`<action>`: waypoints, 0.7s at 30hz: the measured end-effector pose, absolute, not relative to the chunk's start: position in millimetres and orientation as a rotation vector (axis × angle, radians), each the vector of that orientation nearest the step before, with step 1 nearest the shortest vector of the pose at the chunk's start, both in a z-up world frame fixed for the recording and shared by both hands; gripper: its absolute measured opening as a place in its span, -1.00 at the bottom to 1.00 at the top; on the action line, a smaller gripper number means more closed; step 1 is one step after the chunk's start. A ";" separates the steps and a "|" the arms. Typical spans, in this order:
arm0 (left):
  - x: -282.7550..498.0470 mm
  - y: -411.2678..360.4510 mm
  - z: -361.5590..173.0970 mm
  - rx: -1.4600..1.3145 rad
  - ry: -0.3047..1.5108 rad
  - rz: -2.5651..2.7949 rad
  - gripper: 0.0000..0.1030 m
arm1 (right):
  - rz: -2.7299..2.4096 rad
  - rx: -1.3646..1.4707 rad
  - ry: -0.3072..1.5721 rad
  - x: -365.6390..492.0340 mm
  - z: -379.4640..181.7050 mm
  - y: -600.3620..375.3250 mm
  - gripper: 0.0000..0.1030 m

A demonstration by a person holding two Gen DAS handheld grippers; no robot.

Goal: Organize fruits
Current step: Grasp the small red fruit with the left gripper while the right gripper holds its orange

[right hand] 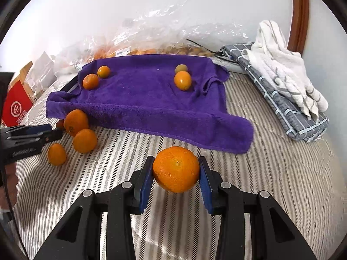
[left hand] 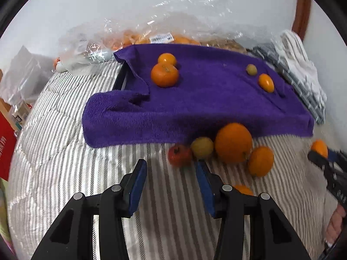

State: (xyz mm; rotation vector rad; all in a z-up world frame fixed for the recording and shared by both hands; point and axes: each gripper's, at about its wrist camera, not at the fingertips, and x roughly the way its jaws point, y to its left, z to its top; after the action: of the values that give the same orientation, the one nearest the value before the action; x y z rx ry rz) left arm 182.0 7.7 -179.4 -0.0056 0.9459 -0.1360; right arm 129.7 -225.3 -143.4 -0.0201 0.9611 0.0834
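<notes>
A purple towel (left hand: 195,108) lies on the striped bedding with two mandarins (left hand: 164,74) at its left and a small green fruit (left hand: 251,69) and a small orange one (left hand: 266,83) at its right. In front of it sit a big orange (left hand: 233,143), a yellow-green fruit (left hand: 202,147), a red fruit (left hand: 180,158) and a mandarin (left hand: 260,161). My left gripper (left hand: 171,164) is open, empty, its tips just short of the red fruit. My right gripper (right hand: 176,162) is shut on an orange (right hand: 176,169), held above the bedding in front of the towel (right hand: 141,99).
Clear plastic bags of fruit (left hand: 160,36) lie behind the towel by the wall. A folded grey checked cloth (right hand: 288,112) with a white towel (right hand: 282,65) on it lies at the right. A red bag (right hand: 17,108) stands at the left. Striped bedding (right hand: 271,195) spreads to the right.
</notes>
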 end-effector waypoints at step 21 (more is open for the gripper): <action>165.6 35.9 -129.0 -0.105 0.818 -0.188 -0.56 | 0.104 -0.033 0.928 137.4 -118.4 -209.6 -0.24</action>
State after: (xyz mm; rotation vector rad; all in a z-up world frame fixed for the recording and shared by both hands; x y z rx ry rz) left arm 165.6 35.9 -129.0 -0.1045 0.8178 -0.1878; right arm 137.4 -209.6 -118.4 -0.0327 0.9275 0.1042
